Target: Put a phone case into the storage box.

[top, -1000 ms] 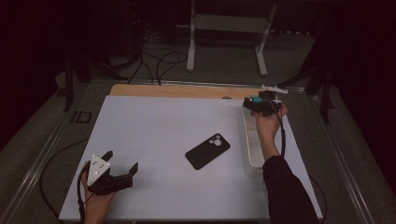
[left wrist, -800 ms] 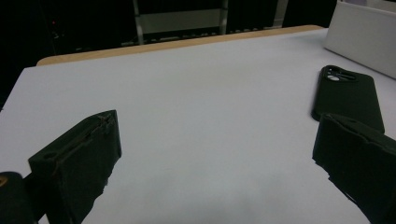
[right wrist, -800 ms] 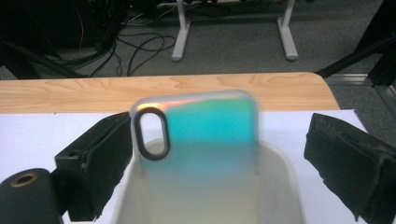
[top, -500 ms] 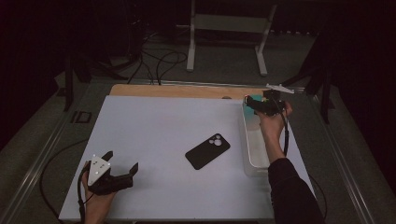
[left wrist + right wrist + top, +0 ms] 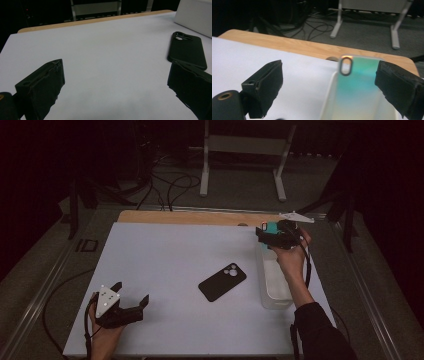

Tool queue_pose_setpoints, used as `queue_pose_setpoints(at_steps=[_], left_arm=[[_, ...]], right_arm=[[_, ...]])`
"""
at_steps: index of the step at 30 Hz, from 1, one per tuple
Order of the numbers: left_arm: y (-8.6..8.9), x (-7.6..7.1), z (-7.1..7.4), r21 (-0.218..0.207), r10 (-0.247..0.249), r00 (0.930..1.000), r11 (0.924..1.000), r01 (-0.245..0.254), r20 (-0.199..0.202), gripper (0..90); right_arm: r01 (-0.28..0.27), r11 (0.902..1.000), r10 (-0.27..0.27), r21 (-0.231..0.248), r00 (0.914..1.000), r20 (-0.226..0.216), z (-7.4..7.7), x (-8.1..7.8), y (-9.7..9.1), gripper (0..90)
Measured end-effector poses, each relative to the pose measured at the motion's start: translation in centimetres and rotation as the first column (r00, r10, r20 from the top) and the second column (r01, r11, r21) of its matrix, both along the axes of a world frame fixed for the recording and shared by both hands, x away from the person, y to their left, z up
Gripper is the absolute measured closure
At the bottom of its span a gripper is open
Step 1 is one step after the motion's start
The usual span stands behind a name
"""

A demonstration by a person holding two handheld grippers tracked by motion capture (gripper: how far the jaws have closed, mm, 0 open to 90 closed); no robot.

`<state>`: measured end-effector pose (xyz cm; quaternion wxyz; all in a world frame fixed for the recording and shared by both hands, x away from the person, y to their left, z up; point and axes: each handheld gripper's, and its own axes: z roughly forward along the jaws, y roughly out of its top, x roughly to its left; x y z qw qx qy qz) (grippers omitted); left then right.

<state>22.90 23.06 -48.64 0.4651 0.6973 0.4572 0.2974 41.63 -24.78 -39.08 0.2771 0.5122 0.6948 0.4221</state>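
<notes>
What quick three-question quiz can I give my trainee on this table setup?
1. True or false: the black phone lies camera side up.
2. Which gripper hovers over the clear bin: A left, B right?
3. Fill in: the left gripper has its jaws ____.

Key: 1 true. 2 B, the right gripper, at the bin's far end. 3 open, with bare white mat between them.
</notes>
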Motion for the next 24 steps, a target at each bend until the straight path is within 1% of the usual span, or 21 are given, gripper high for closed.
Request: queue_pose_setpoints(at_steps=[5,10,12,14,17,19,21,22,23,24], left_arm=[[0.0,0.0,0.0,0.001,-0.002,1.0000,1.0000,0.002,-0.002,1.5],[-0.1,0.0,0.1,0.008,-0.011,0.9999,0.9999,0.011,-0.002,1.5],[-0.1,0.0,0.1,0.009,-0.012,0.9999,0.9999,0.012,-0.003,1.5],[-0.2,0.1,0.1,0.010,-0.015,0.9999,0.9998,0.015,-0.002,1.5],[-0.3,0.1,0.2,0.013,-0.020,0.9998,0.9997,0.020,-0.003,1.5],[-0.4,0.0,0.3,0.017,-0.024,0.9997,0.9996,0.024,-0.003,1.5],[-0.5,0.1,0.3,0.018,-0.029,0.9996,0.9994,0.029,-0.005,1.5],[-0.5,0.1,0.3,0.020,-0.032,0.9995,0.9993,0.032,-0.006,1.5],[-0.6,0.1,0.3,0.020,-0.032,0.9995,0.9993,0.032,-0.007,1.5],[-0.6,0.2,0.3,0.019,-0.033,0.9994,0.9993,0.033,-0.009,1.5]], right_arm=[[-0.060,0.9982,0.060,0.001,0.9981,0.013,0.5,-1.5,0.7,7.9],[-0.113,0.9932,0.112,0.029,0.9934,0.025,0.5,-3.9,1.0,7.9],[-0.138,0.9896,0.137,0.041,0.9902,0.028,0.5,-5.0,1.0,7.9],[-0.156,0.9866,0.155,0.048,0.9874,0.031,0.3,-6.2,1.0,8.0],[-0.176,0.9809,0.173,0.083,0.9842,0.036,-0.3,-8.2,0.5,8.2],[-0.181,0.9808,0.178,0.073,0.9830,0.047,-0.7,-9.5,0.3,8.2],[-0.193,0.9782,0.189,0.076,0.9803,0.057,-1.0,-10.8,0.0,8.2],[-0.200,0.9775,0.196,0.067,0.9786,0.062,-1.2,-11.4,-0.2,8.2],[-0.198,0.9784,0.194,0.060,0.9785,0.071,-1.5,-12.1,-0.4,8.2],[-0.195,0.9786,0.191,0.065,0.9789,0.073,-1.7,-12.7,-0.6,8.2]])
